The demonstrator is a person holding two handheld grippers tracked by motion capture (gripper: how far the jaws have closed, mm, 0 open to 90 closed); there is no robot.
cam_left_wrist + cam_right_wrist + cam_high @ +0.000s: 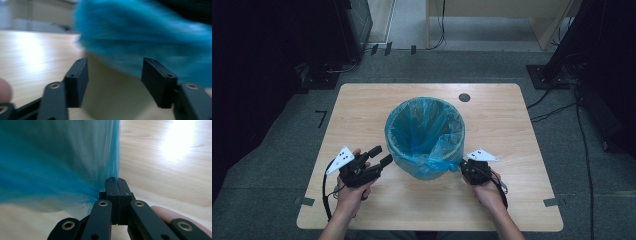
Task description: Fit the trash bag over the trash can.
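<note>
Right tool (463, 165) is clamped on the blue bin liner (439, 150) draping the bin (424, 131) mid-surface (512, 200), apparently on a bunched fold, while left tool (381, 155) stands spread, empty, just beside the bin.

Table (362, 107): light wood top, rounded corners, 1 small dark round hole (464, 97) near far edge, right of middle. Stands on grey floor (267, 170).

On table: 1 bin (409, 167), round, pale side, standing upright near middle. Blue bag (424, 131) lines bin, folds over rim, hangs down outside. Bag bunches into loose flap on near right side. Rest of table top bare wood, bright light patch on it in both gripper views.
</note>
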